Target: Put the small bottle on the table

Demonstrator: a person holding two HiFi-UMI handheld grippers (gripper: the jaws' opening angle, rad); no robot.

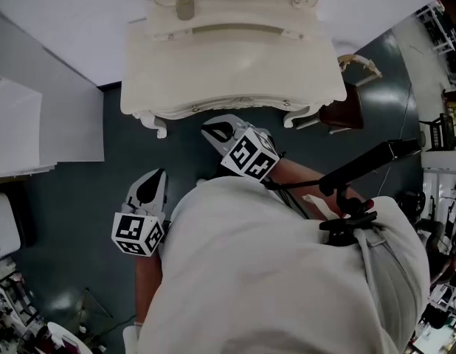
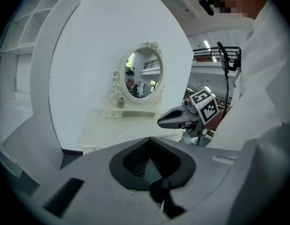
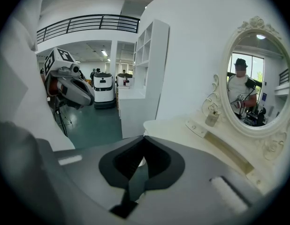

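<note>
A small bottle (image 1: 185,7) stands on the raised ledge of the cream dressing table (image 1: 235,72), beside the oval mirror. It also shows as the bottle (image 2: 120,104) left of the mirror (image 2: 142,74), and as the bottle (image 3: 212,118) on the ledge. My left gripper (image 1: 149,190) hangs over the dark floor, short of the table's front edge, shut and empty. My right gripper (image 1: 220,131) is shut and empty just in front of the table's front edge. Each gripper sees the other: the right gripper (image 2: 171,121) and the left gripper (image 3: 84,95).
A white shelf unit (image 3: 140,74) stands left of the table, with white cabinets (image 1: 36,131) along the left wall. A brown stool (image 1: 346,113) sits at the table's right corner. A white wheeled machine (image 3: 103,90) stands farther back. A black boom (image 1: 368,164) juts from my chest.
</note>
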